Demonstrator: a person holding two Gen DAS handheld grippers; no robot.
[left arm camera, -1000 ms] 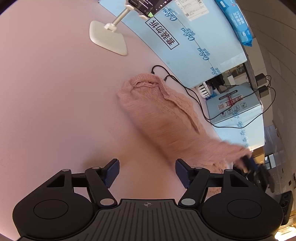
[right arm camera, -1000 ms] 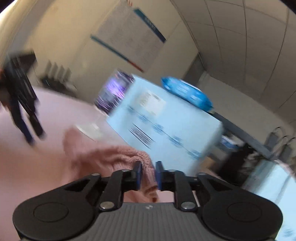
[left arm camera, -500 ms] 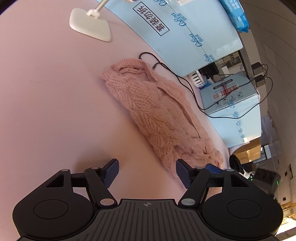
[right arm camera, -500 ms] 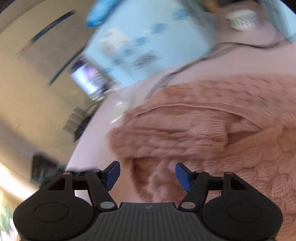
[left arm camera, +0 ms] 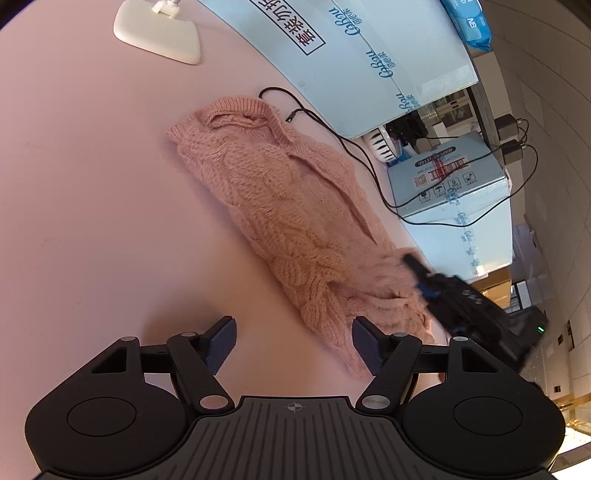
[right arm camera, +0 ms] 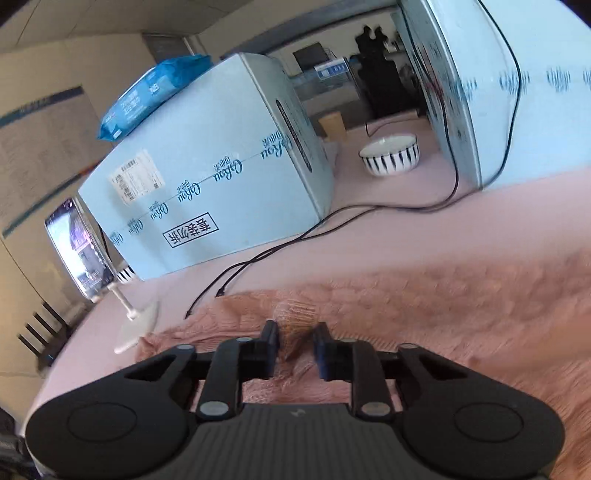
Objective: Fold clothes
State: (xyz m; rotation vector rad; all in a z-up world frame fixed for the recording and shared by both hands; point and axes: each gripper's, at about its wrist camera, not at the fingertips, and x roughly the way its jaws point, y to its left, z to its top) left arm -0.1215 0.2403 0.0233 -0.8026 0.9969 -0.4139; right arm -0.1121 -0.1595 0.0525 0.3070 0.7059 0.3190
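A pink cable-knit sweater [left arm camera: 291, 218] lies folded lengthwise on the pink table, collar at the far end. My left gripper [left arm camera: 293, 341] is open and empty, hovering just short of the sweater's near end. My right gripper [right arm camera: 295, 349] sits on the sweater [right arm camera: 424, 306] with its jaws narrowed around a raised fold of knit; a gap still shows between pads and fabric. The right gripper also shows in the left wrist view [left arm camera: 461, 295], at the sweater's near right corner.
Light blue cartons [left arm camera: 373, 62] [right arm camera: 207, 184] line the table's far side, with a blue wipes pack [right arm camera: 151, 96] on top. Black cables [left arm camera: 351, 147] run beside the sweater. A phone on a white stand [right arm camera: 83, 254], its base [left arm camera: 159, 31], and a striped bowl [right arm camera: 389, 155] stand nearby.
My right gripper let go of the sweater, opened wide, then came down on the near end and narrowed around a fold. The sweater settled flat. My left gripper stayed open.
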